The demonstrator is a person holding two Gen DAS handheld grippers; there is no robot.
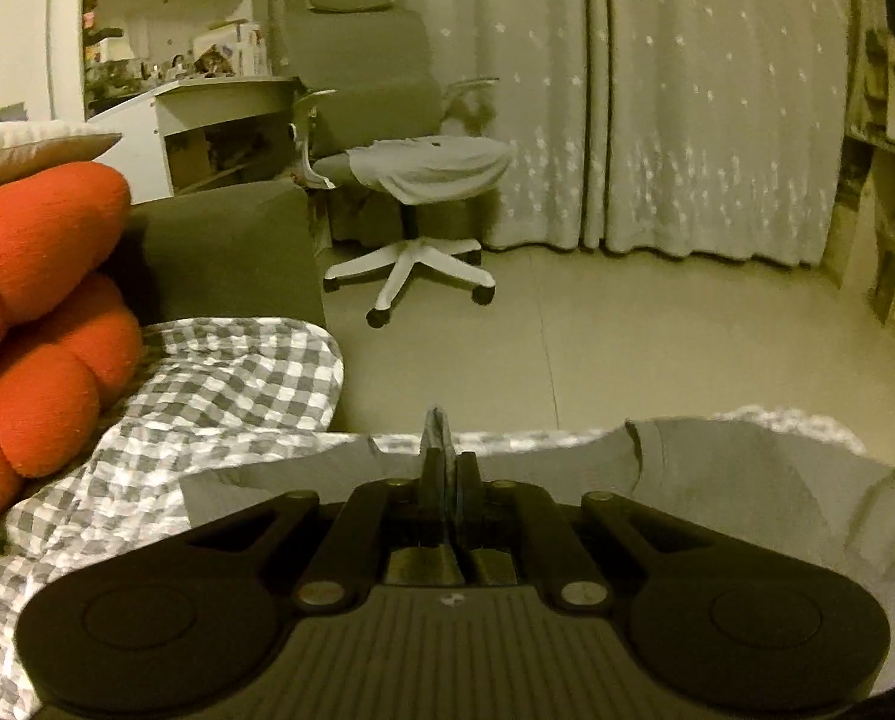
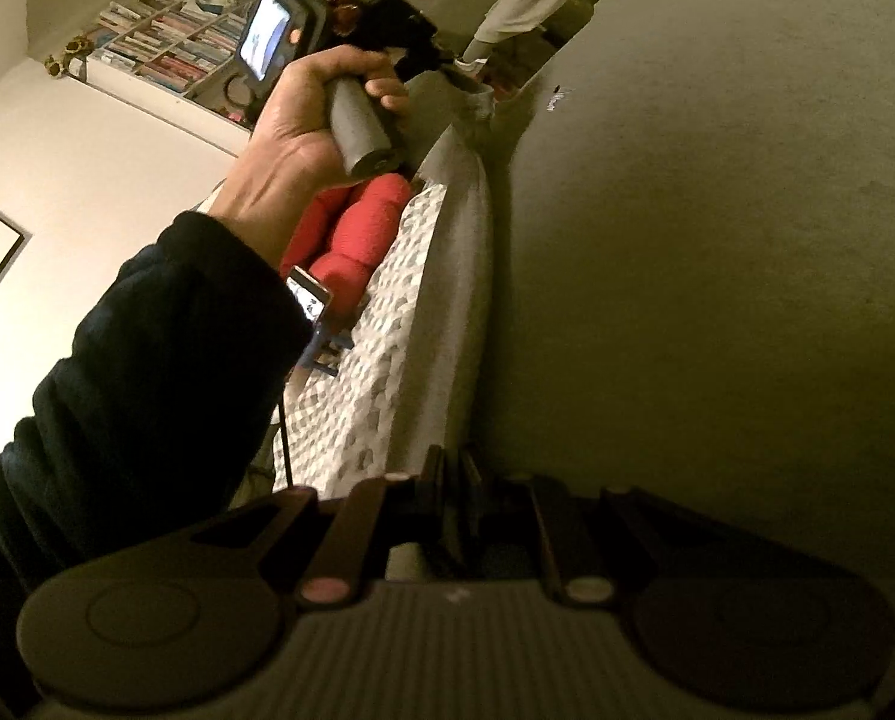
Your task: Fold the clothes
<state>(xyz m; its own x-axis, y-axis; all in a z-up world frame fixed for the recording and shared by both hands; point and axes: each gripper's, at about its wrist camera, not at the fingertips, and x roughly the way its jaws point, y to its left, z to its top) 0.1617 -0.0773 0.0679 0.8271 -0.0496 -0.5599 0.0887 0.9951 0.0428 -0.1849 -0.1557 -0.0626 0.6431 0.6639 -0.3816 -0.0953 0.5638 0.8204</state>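
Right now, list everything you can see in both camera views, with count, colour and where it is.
grey garment: one, grey, stretched over the checked sheet, pinched at both ends
checked sheet: one, grey-white, on the bed
plush cushion: one, orange-red, left on the bed
office chair: one, grey and white, by the curtain, pale cloth on its seat
curtain: one, pale, patterned, back wall
bookshelf: one, full, on the wall
left hand-held gripper: shut on grey garment
right hand-held gripper: shut on grey garment
hand: one, dark sleeve, holding the left handle
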